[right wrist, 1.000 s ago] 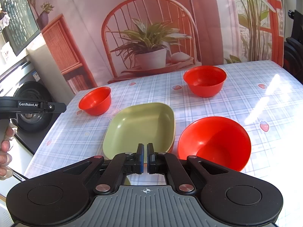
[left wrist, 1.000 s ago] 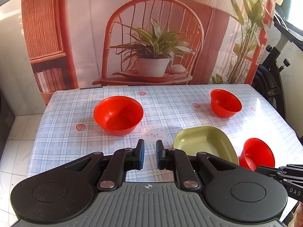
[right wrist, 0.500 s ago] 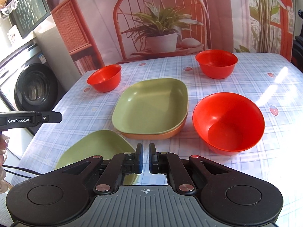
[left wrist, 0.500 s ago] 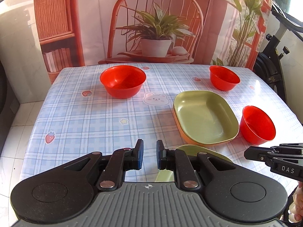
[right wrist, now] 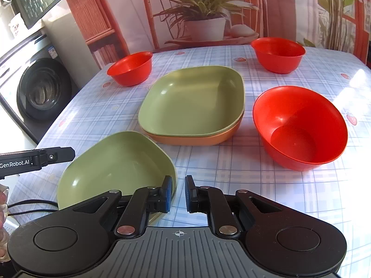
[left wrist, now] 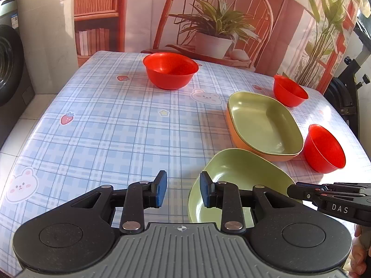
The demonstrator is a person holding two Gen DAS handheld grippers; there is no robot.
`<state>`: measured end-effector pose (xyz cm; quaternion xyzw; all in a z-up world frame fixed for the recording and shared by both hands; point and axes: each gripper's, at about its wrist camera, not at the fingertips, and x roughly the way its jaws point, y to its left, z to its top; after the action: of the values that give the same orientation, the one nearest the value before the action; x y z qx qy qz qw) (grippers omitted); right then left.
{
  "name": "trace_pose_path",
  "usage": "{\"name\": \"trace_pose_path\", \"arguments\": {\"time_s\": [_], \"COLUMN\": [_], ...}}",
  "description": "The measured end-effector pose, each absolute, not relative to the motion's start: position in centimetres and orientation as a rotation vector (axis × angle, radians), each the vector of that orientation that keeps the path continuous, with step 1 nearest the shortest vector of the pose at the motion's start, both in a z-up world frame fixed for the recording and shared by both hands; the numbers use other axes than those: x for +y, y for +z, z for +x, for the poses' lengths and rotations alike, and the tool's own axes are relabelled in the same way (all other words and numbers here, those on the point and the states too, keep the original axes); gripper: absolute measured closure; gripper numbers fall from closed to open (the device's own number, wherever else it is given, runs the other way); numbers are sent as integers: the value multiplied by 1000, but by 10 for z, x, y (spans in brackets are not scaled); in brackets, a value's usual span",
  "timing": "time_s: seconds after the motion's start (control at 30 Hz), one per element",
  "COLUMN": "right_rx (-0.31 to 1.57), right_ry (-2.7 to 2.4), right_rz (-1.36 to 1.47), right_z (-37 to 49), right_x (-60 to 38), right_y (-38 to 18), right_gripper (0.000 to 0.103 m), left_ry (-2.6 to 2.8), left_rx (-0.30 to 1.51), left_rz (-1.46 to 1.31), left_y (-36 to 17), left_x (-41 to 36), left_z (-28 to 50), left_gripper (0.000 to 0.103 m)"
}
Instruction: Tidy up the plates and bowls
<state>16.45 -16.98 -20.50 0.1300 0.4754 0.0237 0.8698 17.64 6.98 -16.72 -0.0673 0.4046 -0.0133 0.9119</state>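
Loose green plate (left wrist: 234, 173) sits alone at the near edge of the tabletop (left wrist: 111, 134), just this side of the stacked pair: green plate (left wrist: 264, 120) nested in an orange plate (left wrist: 236, 136).

From my left tool (left wrist: 183, 187), the loose plate lies down and to the right; its near-left rim sits just under the right finger, not between the pads. From my right tool (right wrist: 178, 193), the same plate lies down and to the left, its right rim passing behind the left finger (right wrist: 167, 193). So I bracket it from both sides, both about equally near.

Both tools are opening, nothing between the pads; the left gap is the wider.

The plate's long axis seems to run near-left to far-right, towards the stack.

Three red bowls are scattered: far-left bowl (left wrist: 170, 73), far-right bowl (left wrist: 289, 90), near-right bowl (right wrist: 301, 125) just beside the stack.

My guess: rim grab next, then over onto the stack.
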Motion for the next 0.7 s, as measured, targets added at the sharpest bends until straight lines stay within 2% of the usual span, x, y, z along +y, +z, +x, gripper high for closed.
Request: {"name": "trace_pose_path", "arguments": {"time_s": [0.2, 0.57, 0.63, 0.67, 0.7], "right_rx": [996, 993, 993, 992, 992], "right_ry": [54, 75, 77, 72, 72], "right_rz": [285, 271, 272, 268, 269], "right_z": [164, 161, 161, 161, 161], "right_x": [-171, -166, -166, -166, -167], "right_y": [-207, -206, -206, -206, -206], "right_gripper": [91, 91, 91, 91, 91], "left_ry": [-56, -27, -35, -35, -33], "left_rx": [904, 948, 940, 937, 937], "left_rz": [-278, -262, -271, -271, -269], "left_y": [-181, -190, -190, -189, -189], "left_x": [76, 65, 65, 66, 65], "left_z": [170, 166, 166, 166, 166], "left_gripper": [71, 71, 77, 85, 86]}}
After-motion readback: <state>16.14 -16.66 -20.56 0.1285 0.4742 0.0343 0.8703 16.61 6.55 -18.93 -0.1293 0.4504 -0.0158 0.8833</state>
